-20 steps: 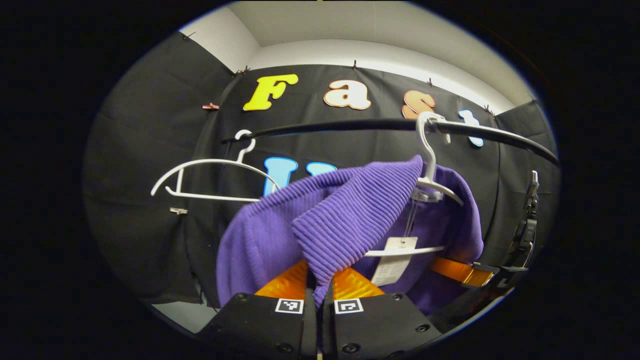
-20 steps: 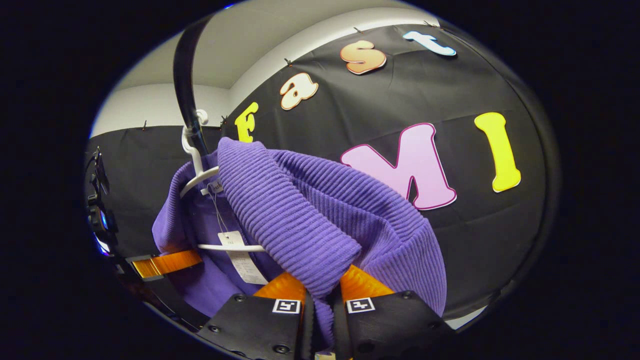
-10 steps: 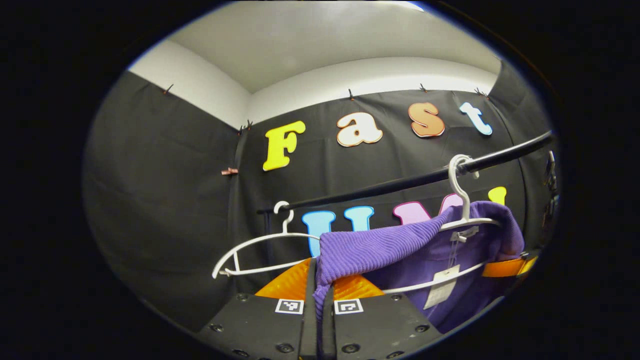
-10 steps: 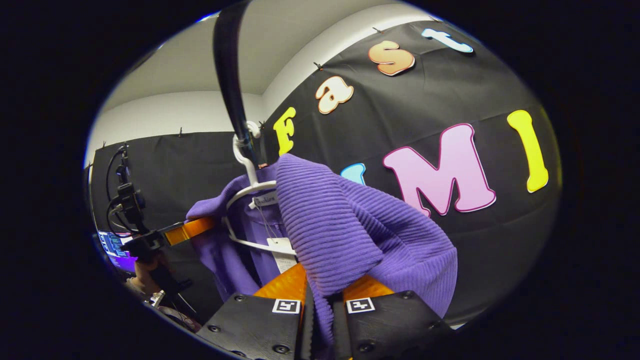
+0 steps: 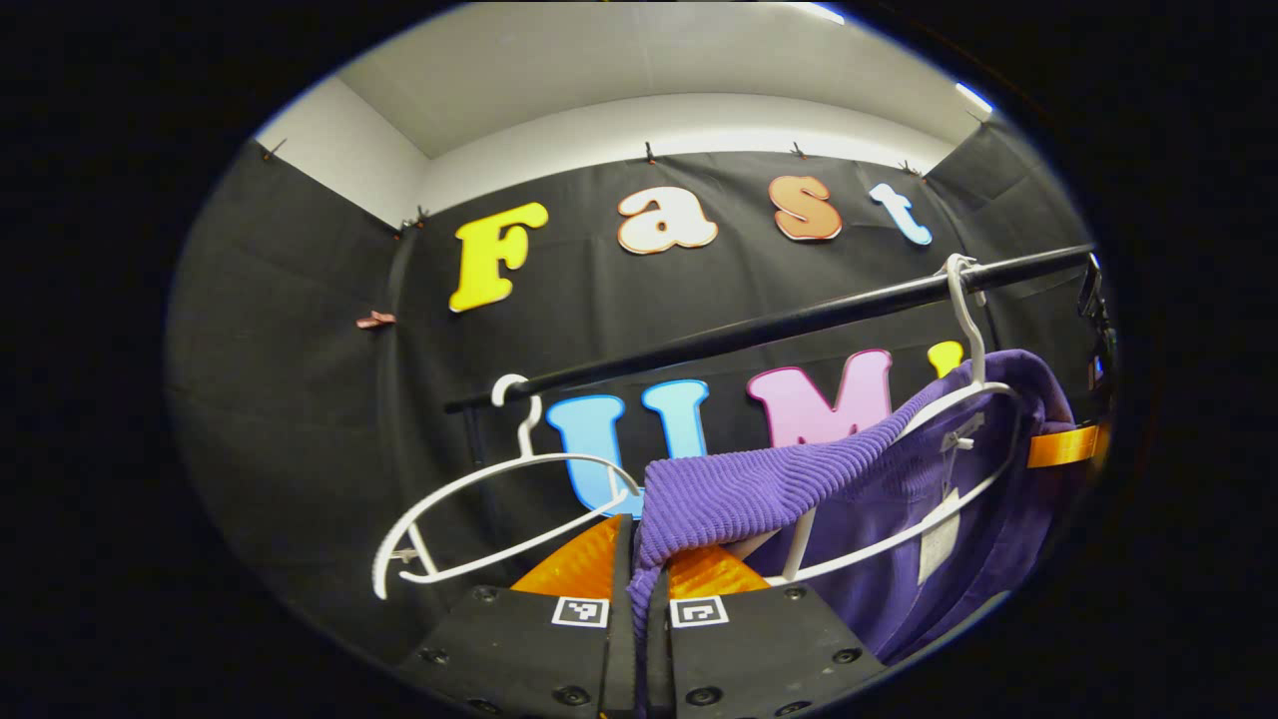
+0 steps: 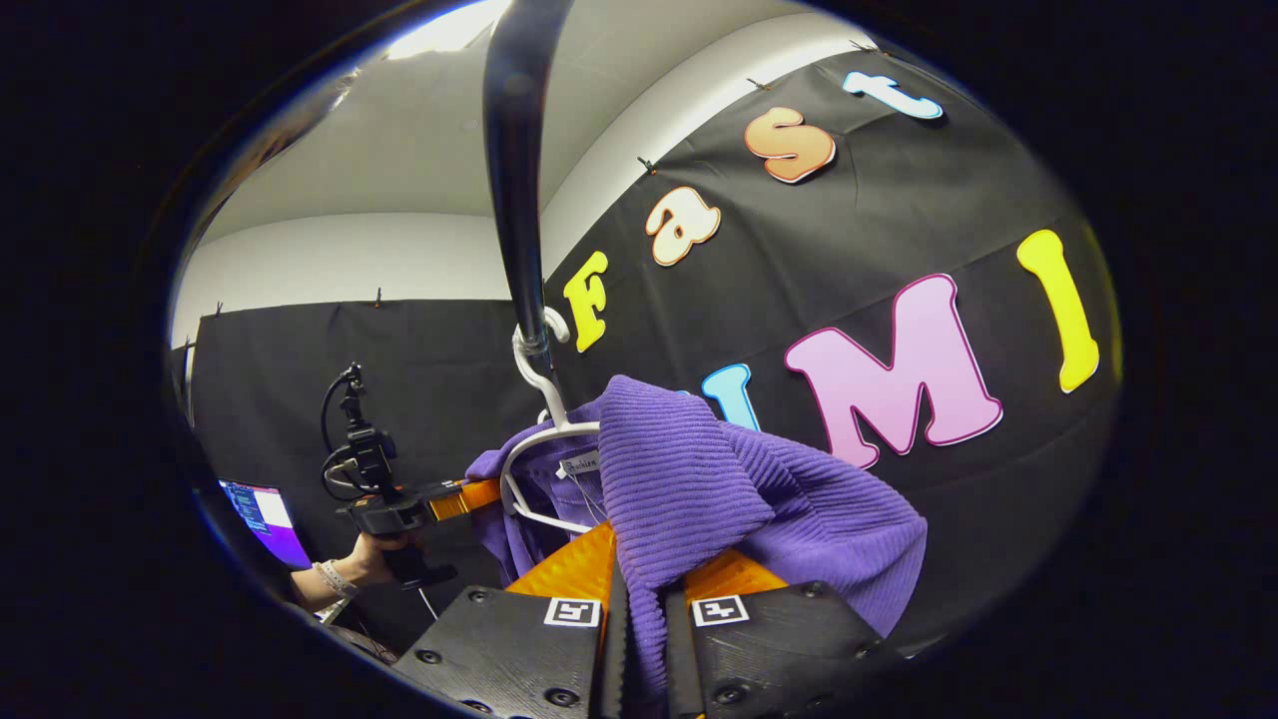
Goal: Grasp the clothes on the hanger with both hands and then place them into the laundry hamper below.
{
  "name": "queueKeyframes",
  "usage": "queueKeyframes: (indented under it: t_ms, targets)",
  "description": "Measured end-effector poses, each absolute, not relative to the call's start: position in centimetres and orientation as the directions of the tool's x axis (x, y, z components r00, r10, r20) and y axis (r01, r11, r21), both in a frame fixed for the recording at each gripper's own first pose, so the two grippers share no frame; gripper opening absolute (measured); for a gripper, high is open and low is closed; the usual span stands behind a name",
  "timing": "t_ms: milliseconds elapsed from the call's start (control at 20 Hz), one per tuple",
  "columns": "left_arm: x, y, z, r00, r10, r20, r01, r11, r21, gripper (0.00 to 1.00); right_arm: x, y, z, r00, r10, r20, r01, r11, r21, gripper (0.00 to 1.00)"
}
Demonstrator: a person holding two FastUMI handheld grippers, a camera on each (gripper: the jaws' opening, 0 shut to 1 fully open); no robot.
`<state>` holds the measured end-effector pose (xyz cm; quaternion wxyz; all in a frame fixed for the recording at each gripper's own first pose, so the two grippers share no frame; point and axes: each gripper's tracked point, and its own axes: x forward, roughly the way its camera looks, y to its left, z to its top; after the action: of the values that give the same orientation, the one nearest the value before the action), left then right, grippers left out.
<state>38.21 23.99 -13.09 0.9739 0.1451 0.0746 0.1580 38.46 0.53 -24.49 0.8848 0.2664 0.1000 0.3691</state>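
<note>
A purple ribbed sweater [image 5: 759,489] hangs on a white hanger [image 5: 983,399] hooked over the black rail [image 5: 799,322]. My left gripper [image 5: 644,594] is shut on a fold of the sweater's near shoulder, which stretches from the hanger to the fingers. In the right gripper view the sweater [image 6: 699,479] bunches over my right gripper [image 6: 644,609], which is shut on its other shoulder. The hanger [image 6: 534,439] hooks the rail [image 6: 514,180] just above. Farther left, the left gripper [image 6: 474,496], held by a hand [image 6: 364,564], pinches the cloth. The right gripper [image 5: 1063,446] touches the sweater at the far right of the left gripper view.
An empty white hanger [image 5: 499,499] hangs tilted on the rail to the left of the sweater. A paper tag [image 5: 939,534] dangles inside the collar. A lit screen [image 6: 260,514] stands low at the left of the right gripper view.
Both grippers have drawn back and apart with the sweater still gripped. The cloth now stretches out from the hanger, which has tilted and looks farther off in both views.
</note>
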Motion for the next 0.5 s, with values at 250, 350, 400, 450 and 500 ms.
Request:
queueKeyframes:
  t_ms: [250,350,400,450,500]
  targets:
    - [37.4,22.1,-16.4,0.955,-0.009,-0.295,-0.002,0.999,-0.036,0.08,40.1,0.0,-25.0,0.706,0.707,0.048,-0.593,0.553,0.586,0.19]
    - [37.7,23.1,-18.6,0.93,-0.048,-0.363,0.013,0.995,-0.098,0.08,40.8,-0.5,-24.9,0.674,0.734,0.082,-0.613,0.494,0.617,0.19]
    - [37.9,23.6,-20.3,0.911,-0.048,-0.409,-0.005,0.992,-0.128,0.08,41.5,-1.0,-24.6,0.659,0.744,0.111,-0.614,0.448,0.65,0.19]
    - [38.0,23.8,-21.6,0.898,-0.06,-0.436,-0.019,0.985,-0.174,0.08,42.2,-2.2,-24.1,0.659,0.739,0.143,-0.608,0.411,0.679,0.19]
    - [38.4,23.3,-22.7,0.896,-0.095,-0.434,-0.007,0.974,-0.228,0.08,43.1,-3.2,-23.9,0.663,0.729,0.169,-0.601,0.385,0.7,0.19]
